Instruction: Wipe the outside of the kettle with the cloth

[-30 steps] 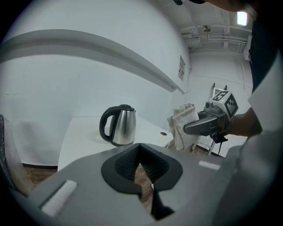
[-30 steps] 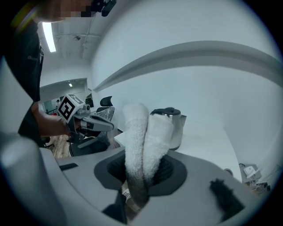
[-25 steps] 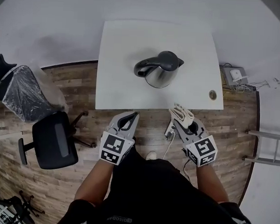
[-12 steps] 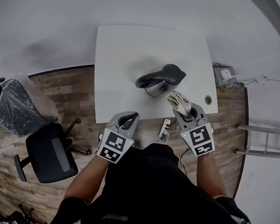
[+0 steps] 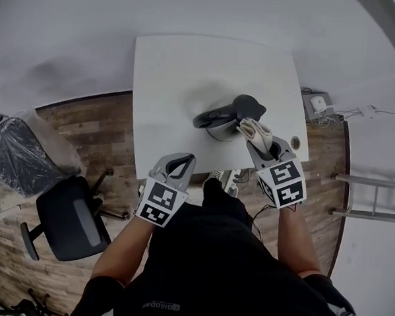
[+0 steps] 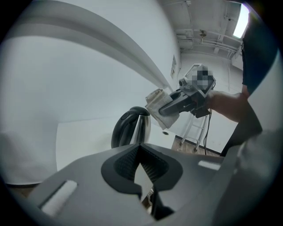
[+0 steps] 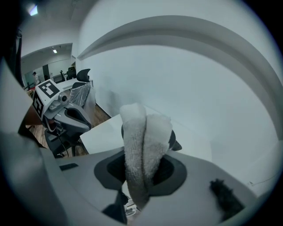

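A steel kettle (image 5: 220, 124) with a black lid and handle stands near the front right of the white table (image 5: 168, 80). My right gripper (image 5: 257, 137) is shut on a folded pale cloth (image 5: 254, 128), and the cloth lies against the kettle's right side below the lid. In the right gripper view the cloth (image 7: 141, 137) fills the jaws and hides most of the kettle (image 7: 175, 145). My left gripper (image 5: 181, 162) is shut and holds nothing, hovering at the table's front edge. From the left gripper view the kettle (image 6: 132, 128) stands ahead, with the cloth (image 6: 155, 100) at its top right.
A round cable hole (image 5: 293, 140) sits in the table's front right corner. On the wooden floor to the left are a black office chair (image 5: 69, 213) and a plastic-wrapped chair (image 5: 19, 158). A box with cables (image 5: 317, 103) and a metal rack (image 5: 370, 196) are on the right.
My right gripper has carried the cloth from in front of the table edge up onto the kettle's right side. The left gripper has come slightly nearer the table edge.
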Tool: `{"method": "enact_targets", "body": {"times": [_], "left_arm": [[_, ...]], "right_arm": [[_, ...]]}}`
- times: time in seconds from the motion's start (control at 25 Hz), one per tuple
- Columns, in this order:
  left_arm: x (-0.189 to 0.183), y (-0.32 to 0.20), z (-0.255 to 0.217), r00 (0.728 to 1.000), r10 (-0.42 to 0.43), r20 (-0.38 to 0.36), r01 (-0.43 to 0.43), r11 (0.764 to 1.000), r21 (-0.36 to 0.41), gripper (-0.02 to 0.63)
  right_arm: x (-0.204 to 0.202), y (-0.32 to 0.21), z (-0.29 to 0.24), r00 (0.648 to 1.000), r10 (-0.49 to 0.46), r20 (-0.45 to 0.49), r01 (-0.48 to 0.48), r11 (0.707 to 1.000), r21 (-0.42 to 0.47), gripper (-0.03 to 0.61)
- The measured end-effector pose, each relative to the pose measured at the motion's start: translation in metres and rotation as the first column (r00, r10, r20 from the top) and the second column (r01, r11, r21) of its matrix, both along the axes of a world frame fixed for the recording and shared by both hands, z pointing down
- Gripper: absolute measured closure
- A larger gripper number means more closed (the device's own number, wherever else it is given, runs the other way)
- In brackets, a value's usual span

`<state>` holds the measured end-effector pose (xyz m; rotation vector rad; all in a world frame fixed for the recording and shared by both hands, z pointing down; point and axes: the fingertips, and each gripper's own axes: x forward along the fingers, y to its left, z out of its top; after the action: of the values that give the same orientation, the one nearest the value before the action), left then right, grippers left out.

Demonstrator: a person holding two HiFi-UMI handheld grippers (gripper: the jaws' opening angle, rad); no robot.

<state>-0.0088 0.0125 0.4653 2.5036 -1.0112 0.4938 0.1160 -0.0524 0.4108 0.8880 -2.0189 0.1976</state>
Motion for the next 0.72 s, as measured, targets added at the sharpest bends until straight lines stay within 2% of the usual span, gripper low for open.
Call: {"method": "enact_targets", "body": {"times": [0.2,0.72], "left_arm": [[-0.004,-0.007,0.005,0.998,-0.05,-0.024,0.049,0.999,-0.021,0.608],[-0.01,-0.006,0.024,0.999,-0.043,-0.014,0.042,0.998,-0.049,0.609]], "right_arm": [[-0.006,-0.006,0.012,1.0,-0.009,-0.011,0.008,0.999,-0.043,0.482],[-0.035,0.003,0.049,0.991,-0.092,-0.092,0.087,0.994,-0.062,0.482]]}}
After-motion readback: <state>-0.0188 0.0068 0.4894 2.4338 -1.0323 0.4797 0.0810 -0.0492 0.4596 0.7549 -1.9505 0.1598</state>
